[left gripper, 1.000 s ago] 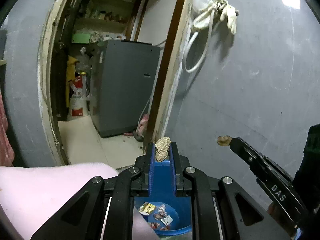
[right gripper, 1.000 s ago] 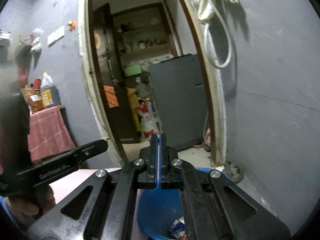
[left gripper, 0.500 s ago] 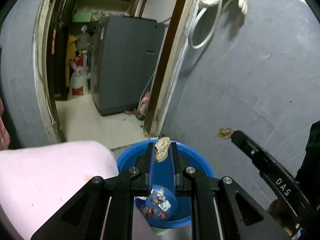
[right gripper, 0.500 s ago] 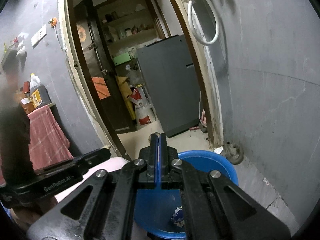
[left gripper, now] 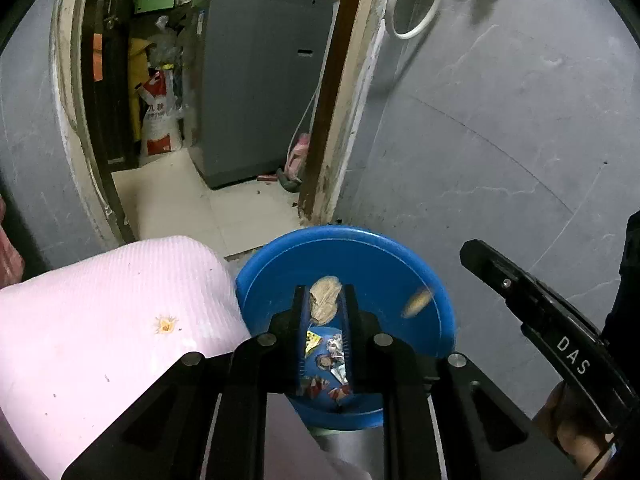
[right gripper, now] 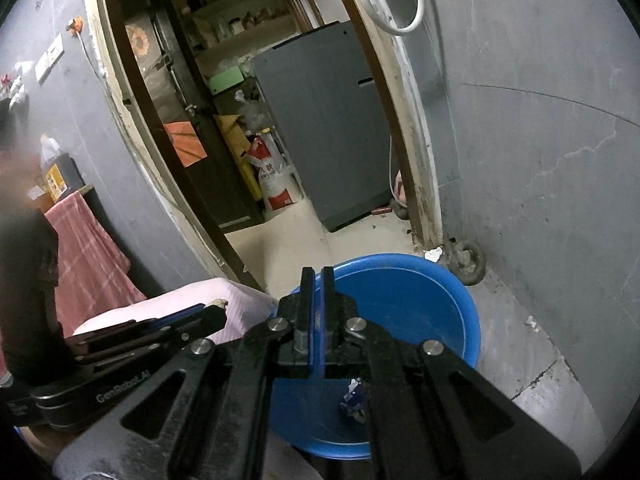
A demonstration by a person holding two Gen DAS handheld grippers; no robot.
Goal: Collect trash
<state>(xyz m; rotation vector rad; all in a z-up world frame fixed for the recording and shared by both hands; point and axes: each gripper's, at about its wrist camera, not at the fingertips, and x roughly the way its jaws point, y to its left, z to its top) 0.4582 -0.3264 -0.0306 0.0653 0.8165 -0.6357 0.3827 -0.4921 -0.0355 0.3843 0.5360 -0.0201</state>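
Note:
My left gripper (left gripper: 325, 294) is shut on a crumpled tan scrap (left gripper: 325, 298) and holds it over the blue bucket (left gripper: 280, 264). Several wrappers (left gripper: 326, 364) lie on the bucket's bottom. A small tan piece (left gripper: 416, 305), blurred, is in the air inside the bucket. My right gripper (right gripper: 316, 276) has its jaws almost together with nothing between them, above the bucket's near rim (right gripper: 460, 292). In the left wrist view it comes in from the right (left gripper: 470, 248). In the right wrist view the left gripper (right gripper: 216, 310) shows with the scrap at its tip.
A pink padded surface (left gripper: 100, 312) lies left of the bucket. A doorway behind leads to a room with a grey appliance (left gripper: 256, 80) and a sack (left gripper: 160, 120). A grey wall (left gripper: 500, 140) stands on the right. A pink towel (right gripper: 88, 248) hangs at left.
Both grippers tilted down and moved over the bucket. The small tan piece that was at the right gripper's tip has left it and is falling into the bucket.

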